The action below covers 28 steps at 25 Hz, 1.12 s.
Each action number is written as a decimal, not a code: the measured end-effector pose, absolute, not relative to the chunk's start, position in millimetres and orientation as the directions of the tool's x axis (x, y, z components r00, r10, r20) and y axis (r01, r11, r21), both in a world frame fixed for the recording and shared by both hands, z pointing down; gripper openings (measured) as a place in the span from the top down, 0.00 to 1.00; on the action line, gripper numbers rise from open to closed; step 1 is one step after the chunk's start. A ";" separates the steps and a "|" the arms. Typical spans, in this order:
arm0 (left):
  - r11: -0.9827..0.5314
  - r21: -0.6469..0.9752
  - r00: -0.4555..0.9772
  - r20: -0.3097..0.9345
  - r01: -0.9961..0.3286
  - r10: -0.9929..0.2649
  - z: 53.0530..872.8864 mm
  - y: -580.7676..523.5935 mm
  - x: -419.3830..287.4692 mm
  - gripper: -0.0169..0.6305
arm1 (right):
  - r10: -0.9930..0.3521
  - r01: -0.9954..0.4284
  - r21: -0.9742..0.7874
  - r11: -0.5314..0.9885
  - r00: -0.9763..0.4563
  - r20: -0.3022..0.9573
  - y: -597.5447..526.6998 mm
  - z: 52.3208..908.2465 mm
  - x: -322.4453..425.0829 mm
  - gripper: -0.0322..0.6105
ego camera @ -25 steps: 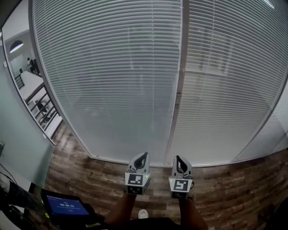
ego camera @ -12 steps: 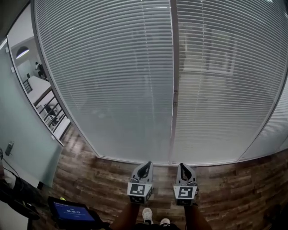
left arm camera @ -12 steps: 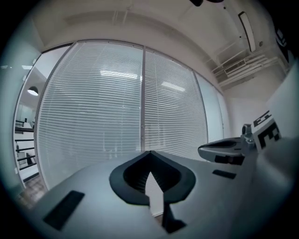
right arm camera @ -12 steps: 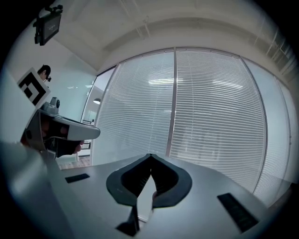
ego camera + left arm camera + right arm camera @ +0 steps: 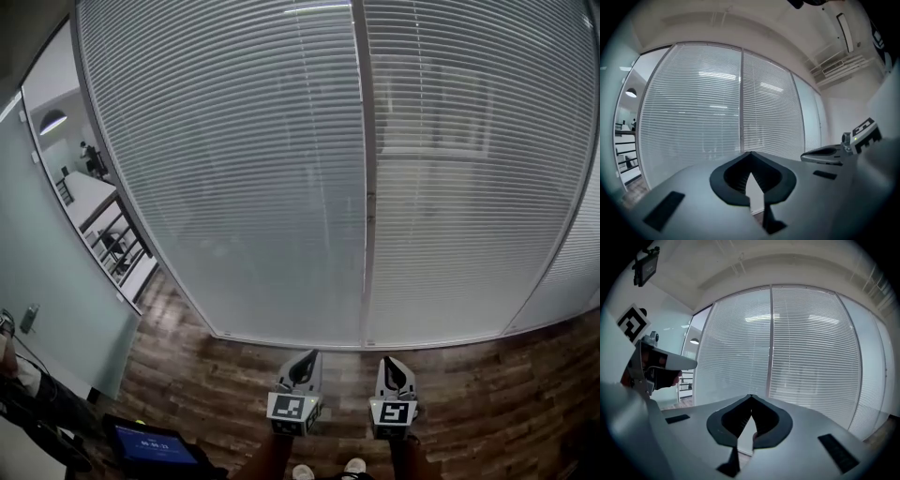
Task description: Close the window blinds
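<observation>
Two blinds [image 5: 234,169] hang fully down side by side, tilted nearly shut, dim shapes showing through. Left gripper [image 5: 303,360] and right gripper [image 5: 391,366] point at them from well back, jaws pressed together on nothing. Fits walking up to tilt them tighter, or backing off afterwards.

The blinds [image 5: 234,187] are thin, smooth white slats with a faint sheen. The floor [image 5: 487,394] is brown wood plank, mottled and matt. The left gripper [image 5: 308,355] and right gripper [image 5: 388,360] have smooth, matt grey plastic-looking shells, with ribbed black lining inside the jaws.
</observation>
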<state>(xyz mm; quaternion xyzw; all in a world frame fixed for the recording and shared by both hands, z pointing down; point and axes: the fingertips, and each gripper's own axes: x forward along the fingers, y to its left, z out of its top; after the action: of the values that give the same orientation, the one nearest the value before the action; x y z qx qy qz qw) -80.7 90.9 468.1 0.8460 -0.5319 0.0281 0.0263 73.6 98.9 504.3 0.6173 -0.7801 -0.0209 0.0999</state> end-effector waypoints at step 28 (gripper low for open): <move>-0.407 0.018 0.407 0.042 -0.913 -0.912 459.3 111.9 -152.9 0.99 | -0.967 -0.954 0.175 0.243 -0.226 0.114 117.8 475.8 -5.2 0.95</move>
<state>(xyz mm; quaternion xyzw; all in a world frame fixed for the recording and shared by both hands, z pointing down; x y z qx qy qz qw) -152.9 111.9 459.3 0.8386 -0.5443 0.0130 0.0189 -5.2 117.8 475.8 0.6142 -0.7821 -0.0339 0.0997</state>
